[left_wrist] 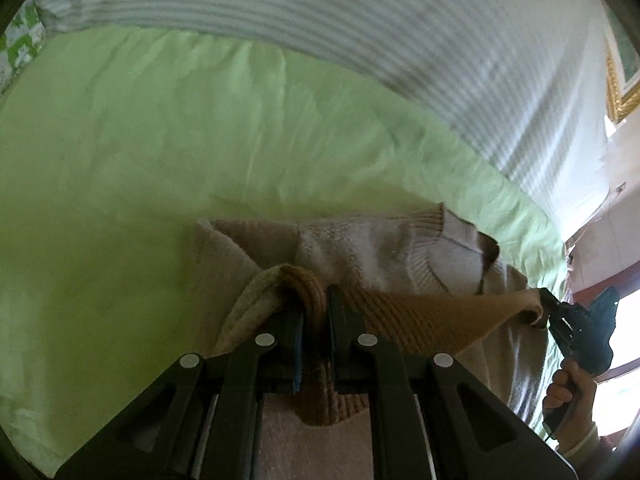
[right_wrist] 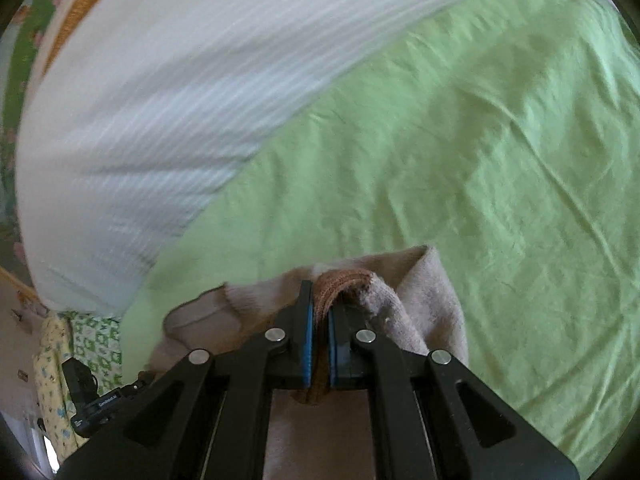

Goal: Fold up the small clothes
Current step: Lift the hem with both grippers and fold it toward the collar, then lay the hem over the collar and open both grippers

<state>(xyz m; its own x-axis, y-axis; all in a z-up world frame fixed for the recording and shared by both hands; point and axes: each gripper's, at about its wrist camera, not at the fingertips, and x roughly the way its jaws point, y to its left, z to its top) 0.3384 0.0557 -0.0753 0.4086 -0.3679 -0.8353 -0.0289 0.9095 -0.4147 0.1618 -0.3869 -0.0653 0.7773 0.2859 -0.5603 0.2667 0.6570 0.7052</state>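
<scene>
A small beige knit sweater (left_wrist: 360,248) with a brown ribbed hem lies on a light green bedsheet (left_wrist: 140,152). My left gripper (left_wrist: 314,300) is shut on the brown ribbed hem (left_wrist: 400,320) and lifts it over the sweater's body. My right gripper (right_wrist: 319,300) is shut on the other end of the same hem, with beige knit (right_wrist: 432,304) bunched around its fingers. In the left wrist view the right gripper (left_wrist: 548,308) pinches the hem's far corner at the right, and the hem is stretched between the two.
A white and grey striped cover (left_wrist: 360,20) lies across the back of the bed, also in the right wrist view (right_wrist: 160,100). The green sheet (right_wrist: 480,160) spreads wide to the right. A gold picture frame (left_wrist: 618,80) hangs on the wall at right.
</scene>
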